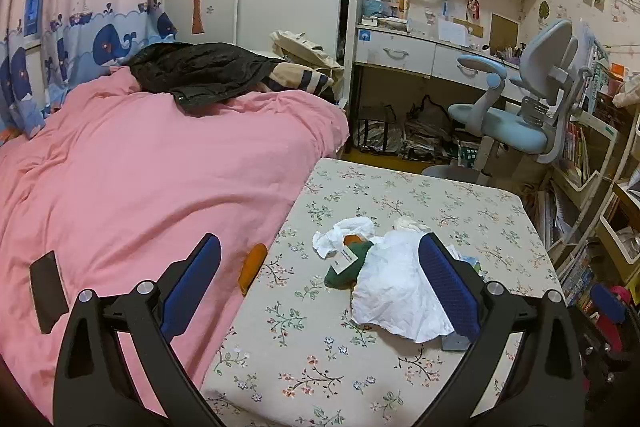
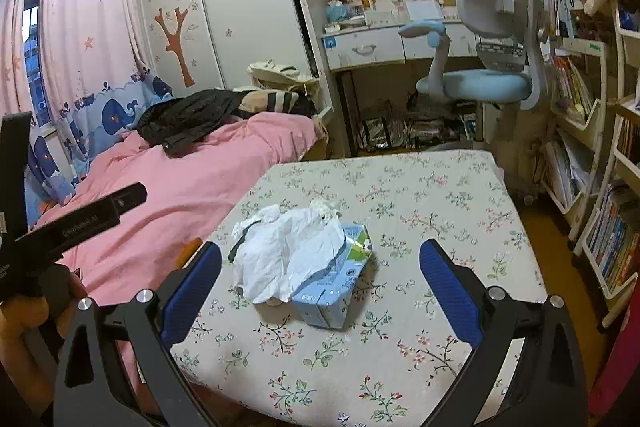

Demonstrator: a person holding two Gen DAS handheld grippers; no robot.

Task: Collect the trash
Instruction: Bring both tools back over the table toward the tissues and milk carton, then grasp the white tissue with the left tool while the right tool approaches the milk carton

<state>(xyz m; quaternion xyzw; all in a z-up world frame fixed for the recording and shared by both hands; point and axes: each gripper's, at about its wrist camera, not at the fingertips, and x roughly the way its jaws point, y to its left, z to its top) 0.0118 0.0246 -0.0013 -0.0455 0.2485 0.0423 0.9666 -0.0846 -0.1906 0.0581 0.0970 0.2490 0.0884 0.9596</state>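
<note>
A pile of trash lies on the floral mattress (image 1: 360, 355): a large crumpled white paper (image 1: 396, 291), a smaller crumpled tissue (image 1: 344, 233) and a green-and-orange wrapper with a tag (image 1: 348, 267). In the right wrist view the white paper (image 2: 288, 251) drapes over a crushed light-blue carton (image 2: 340, 283). My left gripper (image 1: 320, 287) is open, hovering over the pile's left side. My right gripper (image 2: 320, 287) is open, with the carton between its fingers' line, just ahead.
A pink duvet (image 1: 140, 187) covers the bed at left, with a black jacket (image 1: 200, 71) on it. An orange item (image 1: 252, 267) sits at the mattress edge. A blue desk chair (image 1: 516, 107), desk and bookshelves (image 2: 592, 187) stand behind and right.
</note>
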